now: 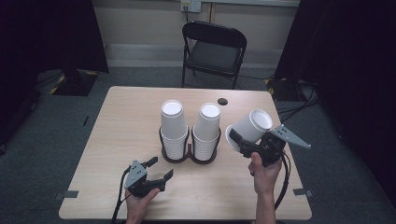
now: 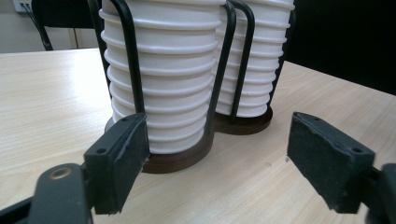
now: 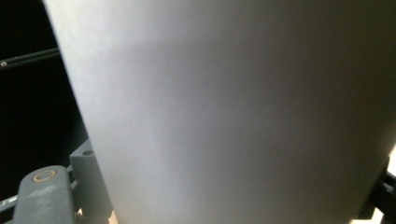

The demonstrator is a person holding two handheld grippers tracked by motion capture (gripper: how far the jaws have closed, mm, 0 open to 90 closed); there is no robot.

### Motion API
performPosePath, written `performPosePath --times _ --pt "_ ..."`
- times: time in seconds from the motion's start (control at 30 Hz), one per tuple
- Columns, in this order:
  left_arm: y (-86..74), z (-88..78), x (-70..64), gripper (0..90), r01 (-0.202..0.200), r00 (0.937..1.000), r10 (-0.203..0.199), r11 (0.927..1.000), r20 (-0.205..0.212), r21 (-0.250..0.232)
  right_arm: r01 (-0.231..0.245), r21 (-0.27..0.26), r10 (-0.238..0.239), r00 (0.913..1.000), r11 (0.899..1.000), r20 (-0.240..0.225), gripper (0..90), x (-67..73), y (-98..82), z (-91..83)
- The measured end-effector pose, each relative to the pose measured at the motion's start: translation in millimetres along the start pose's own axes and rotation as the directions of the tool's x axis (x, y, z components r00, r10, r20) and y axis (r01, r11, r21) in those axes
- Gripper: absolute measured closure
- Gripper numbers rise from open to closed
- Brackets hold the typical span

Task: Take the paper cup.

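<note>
Two stacks of white paper cups (image 1: 173, 126) (image 1: 207, 128) stand side by side in a dark wire double holder (image 1: 189, 154) mid-table; a folding metal chair (image 1: 212, 51) sits behind the pale wooden table (image 1: 121, 121).

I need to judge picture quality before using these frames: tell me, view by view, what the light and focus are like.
High view: even light, sharp table and cup stacks, dark curtains at both sides. Left gripper view: stacked cups crisp, soft shading between rims, near jaws slightly soft. Right gripper view: the held cup so close that it blurs into featureless grey-white, brighter at right; background dark.

A lab-like recording room: black curtains (image 1: 51, 32), grey carpet, floor cables, one folding chair (image 1: 213, 51) behind a taped table (image 1: 126, 121).
</note>
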State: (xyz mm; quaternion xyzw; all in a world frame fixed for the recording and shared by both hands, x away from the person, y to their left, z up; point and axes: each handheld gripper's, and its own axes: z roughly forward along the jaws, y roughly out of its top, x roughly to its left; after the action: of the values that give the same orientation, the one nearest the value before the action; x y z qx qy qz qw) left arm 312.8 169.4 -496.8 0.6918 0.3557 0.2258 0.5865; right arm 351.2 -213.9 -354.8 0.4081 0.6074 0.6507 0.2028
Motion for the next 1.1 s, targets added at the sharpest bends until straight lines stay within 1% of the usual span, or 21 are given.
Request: performPosePath --times 0.1,0.17,0.2,0.23,0.27,0.37,0.43,0.47,0.5,0.6,0.67,0.73,0.77,0.8,0.83,0.9,0.97,1.03,1.07,1.1 --pt "0.2 0.4 -0.6 21.2 0.003 0.9999 -0.003 1.0 0.011 0.004 -0.018 0.006 0.017 0.9998 1.0 0.007 14.1 -0.1 -7.7 -3.3" --pt "0.8 1.1 -2.3 21.4 0.004 0.9999 -0.005 0.9999 0.009 0.01 -0.013 0.024 0.012 0.9997 1.0 0.02 14.1 1.5 -13.3 -4.6" --pt "0.8 0.6 -3.4 21.9 -0.005 1.0 0.005 1.0 0.002 0.003 -0.016 0.03 0.016 0.9996 0.999 0.022 14.1 2.0 -16.6 -5.4" --pt "0.6 0.7 -4.6 23.8 -0.001 1.0 0.001 1.0 0.001 -0.009 -0.027 0.034 0.026 0.9995 0.999 0.015 14.1 2.1 -20.1 -6.2" --pt "0.4 1.4 -5.4 25.0 0.015 0.9998 -0.015 0.9998 0.011 -0.014 -0.034 0.038 0.033 0.9994 0.999 0.01 14.1 2.1 -23.7 -7.0" --pt "1.0 4.1 -8.1 25.5 0.02 0.9993 -0.02 0.9996 0.031 -0.019 -0.045 0.047 0.044 0.9989 0.998 0.015 14.1 4.0 -33.1 -10.4" --pt "1.8 4.9 -10.3 28.9 0.032 0.9984 -0.031 0.999 0.047 -0.032 -0.049 0.048 0.048 0.9987 0.998 0.02 14.1 4.7 -38.4 -13.6" --pt "2.4 5.5 -10.8 32.6 0.033 0.9975 -0.031 0.9989 0.063 -0.034 -0.057 0.047 0.056 0.9983 0.997 0.014 14.1 4.9 -41.0 -14.8" --pt "2.9 6.6 -11.3 34.4 0.03 0.9975 -0.027 0.999 0.065 -0.034 -0.066 0.05 0.065 0.9978 0.997 0.012 14.1 5.3 -43.5 -15.7" --pt "3.9 9.5 -14.0 31.2 0.03 0.997 -0.028 0.9991 0.072 -0.031 -0.084 0.063 0.084 0.9964 0.994 -0.004 14.1 7.3 -53.2 -15.2" --pt "4.4 10.7 -15.6 29.4 0.031 0.996 -0.028 0.999 0.085 -0.031 -0.095 0.07 0.097 0.9951 0.993 -0.019 14.1 8.9 -58.9 -13.6" --pt "5.0 11.4 -16.5 28.8 0.009 0.9956 -0.007 0.9997 0.094 -0.021 -0.127 0.076 0.132 0.9899 0.989 -0.053 14.1 9.8 -66.7 -10.3" --pt "5.5 12.1 -17.7 28.6 0.001 0.9948 0.001 0.9998 0.101 -0.02 -0.141 0.08 0.146 0.9874 0.987 -0.061 14.1 10.4 -69.3 -9.3" --pt "5.8 12.5 -18.9 28.4 0.005 0.9939 -0.002 0.9998 0.11 -0.021 -0.155 0.081 0.161 0.9843 0.985 -0.072 14.1 10.8 -73.8 -7.1" --pt "6.4 13.0 -19.9 28.6 -0.006 0.9937 0.008 0.9997 0.112 -0.022 -0.169 0.089 0.176 0.9814 0.982 -0.077 14.1 11.5 -76.3 -5.9" --pt "6.7 13.5 -21.2 29.6 -0.001 0.9928 0.004 0.9997 0.12 -0.025 -0.182 0.1 0.192 0.9769 0.978 -0.094 14.1 13.6 -82.7 -1.9" --pt "8.0 14.5 -23.0 32.9 -0.019 0.9903 0.022 0.9995 0.137 -0.026 -0.201 0.11 0.213 0.9705 0.973 -0.113 14.1 17.2 -88.6 1.8" --pt "8.0 15.6 -24.9 36.0 -0.012 0.9878 0.017 0.9993 0.155 -0.034 -0.212 0.116 0.227 0.9652 0.97 -0.13 14.1 20.4 -92.3 4.2" --pt "7.9 15.9 -25.7 39.0 -0.005 0.9863 0.012 0.9991 0.165 -0.042 -0.222 0.119 0.238 0.9613 0.968 -0.139 14.1 22.4 -94.4 5.3" --pt "7.9 16.0 -26.7 39.0 0.004 0.9857 0.004 0.9987 0.169 -0.05 -0.23 0.124 0.247 0.9581 0.965 -0.146 14.1 24.2 -96.1 6.2"
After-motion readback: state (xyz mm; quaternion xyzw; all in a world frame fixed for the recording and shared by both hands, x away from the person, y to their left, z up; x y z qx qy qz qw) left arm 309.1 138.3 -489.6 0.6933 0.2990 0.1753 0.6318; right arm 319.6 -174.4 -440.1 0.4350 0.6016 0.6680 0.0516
